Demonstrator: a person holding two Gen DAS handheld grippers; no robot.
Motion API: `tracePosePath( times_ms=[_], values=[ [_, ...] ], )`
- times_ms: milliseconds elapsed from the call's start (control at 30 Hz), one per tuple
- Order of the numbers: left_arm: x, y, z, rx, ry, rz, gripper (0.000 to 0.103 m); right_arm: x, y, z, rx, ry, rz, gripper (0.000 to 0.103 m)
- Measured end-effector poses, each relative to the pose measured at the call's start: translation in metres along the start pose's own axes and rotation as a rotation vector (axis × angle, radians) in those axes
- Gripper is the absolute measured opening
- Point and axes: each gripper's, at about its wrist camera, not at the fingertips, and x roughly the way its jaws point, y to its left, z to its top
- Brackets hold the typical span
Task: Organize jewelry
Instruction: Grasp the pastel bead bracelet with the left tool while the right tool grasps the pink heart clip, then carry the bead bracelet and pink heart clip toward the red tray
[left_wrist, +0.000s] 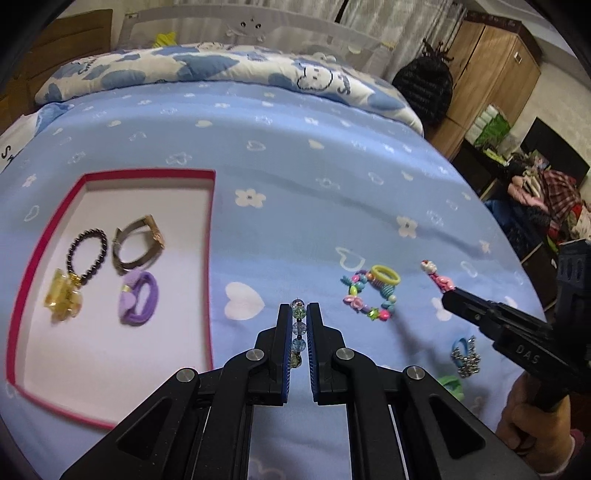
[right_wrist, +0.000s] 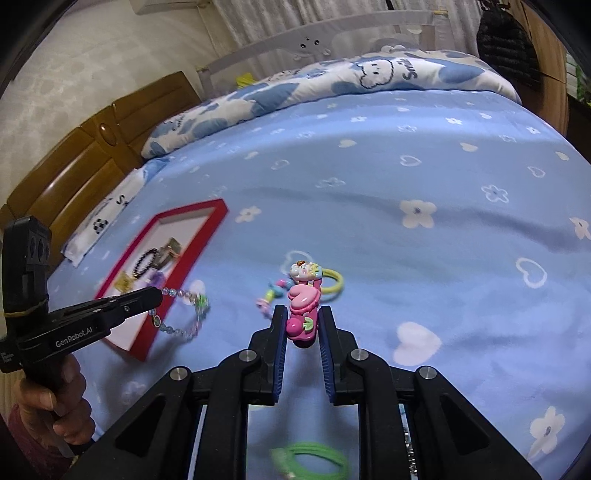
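Tray (left_wrist: 207, 258) lies on bed (left_wrist: 295, 155); bangle (left_wrist: 136, 243) inside; beaded bracelet (left_wrist: 369, 295) right.

clear-bead bracelet (left_wrist: 298, 332) & pink cartoon clip (right_wrist: 303, 306) pinched up, other pieces in red-rimmed tray (left_wrist: 110, 177) & on bedsheet.

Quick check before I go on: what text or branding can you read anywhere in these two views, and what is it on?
"GenRobot.AI": side of the left gripper.
"DAS": side of the right gripper.
"Smile", partly cut off: cloud-print quilt.
Small white print at the left gripper's rear end: too small to read.
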Motion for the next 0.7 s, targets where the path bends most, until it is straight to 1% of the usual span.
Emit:
tracePosePath(
  times_ms=[233, 367, 467, 700],
  values=[
    [-0.049, 0.008, -0.002, -0.009, -0.082, -0.009, 0.006, -0.004, 0.022, 0.006, -0.024, -0.018, 0.047, 0.016],
    [-0.074, 0.017, -0.007, -0.026, -0.123, 0.003, 0.006, -0.001, 0.039, 0.009, -0.046, -0.019, 0.083, 0.016],
    [-0.088, 0.029, -0.01, -0.04, -0.142, 0.019, 0.006, 0.003, 0.054, 0.012, -0.065, -0.017, 0.114, 0.016],
    [-0.103, 0.056, -0.021, -0.084, -0.153, 0.064, 0.006, 0.016, 0.094, 0.017, -0.12, -0.006, 0.185, 0.016]
  ],
)
